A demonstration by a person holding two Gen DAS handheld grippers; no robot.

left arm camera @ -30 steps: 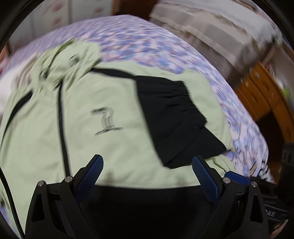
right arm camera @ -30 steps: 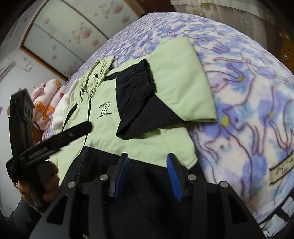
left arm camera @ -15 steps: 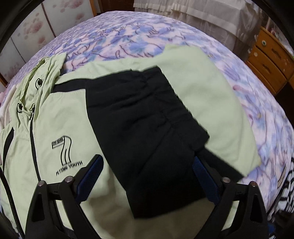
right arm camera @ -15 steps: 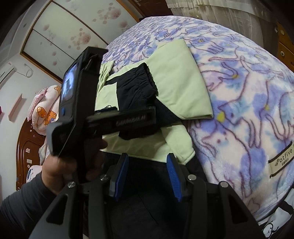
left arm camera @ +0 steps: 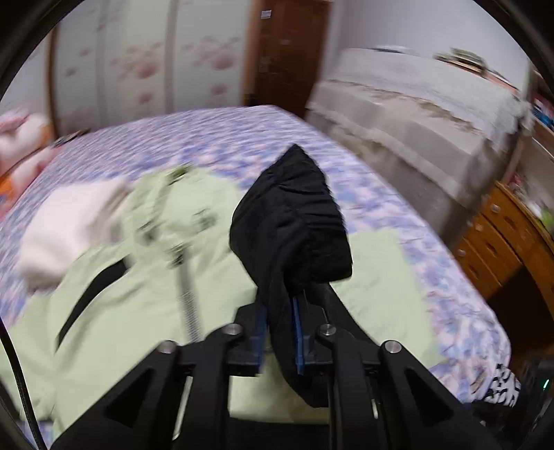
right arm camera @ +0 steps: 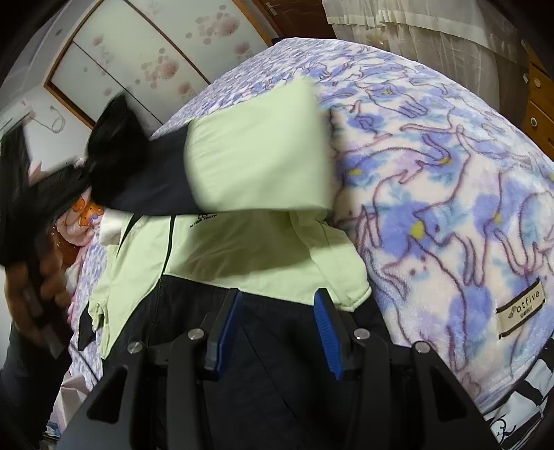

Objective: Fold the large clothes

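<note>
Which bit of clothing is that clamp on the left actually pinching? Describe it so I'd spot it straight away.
Find the bed with the purple flowered blanket and the pale green jacket spread on it. The left gripper pinches the jacket's black sleeve cuff, the only gathered black part lifted off the bed.

Bedroom. Bed covered by a purple-blue floral blanket (right arm camera: 450, 180). Wardrobe doors (left arm camera: 145, 62) with pink blossom print behind it; dark wooden door (left arm camera: 287, 55) beside them. Cloth-draped furniture (left arm camera: 426, 114) to the right, wooden drawers (left arm camera: 498, 242) nearer. White curtain (right arm camera: 415, 31).
</note>
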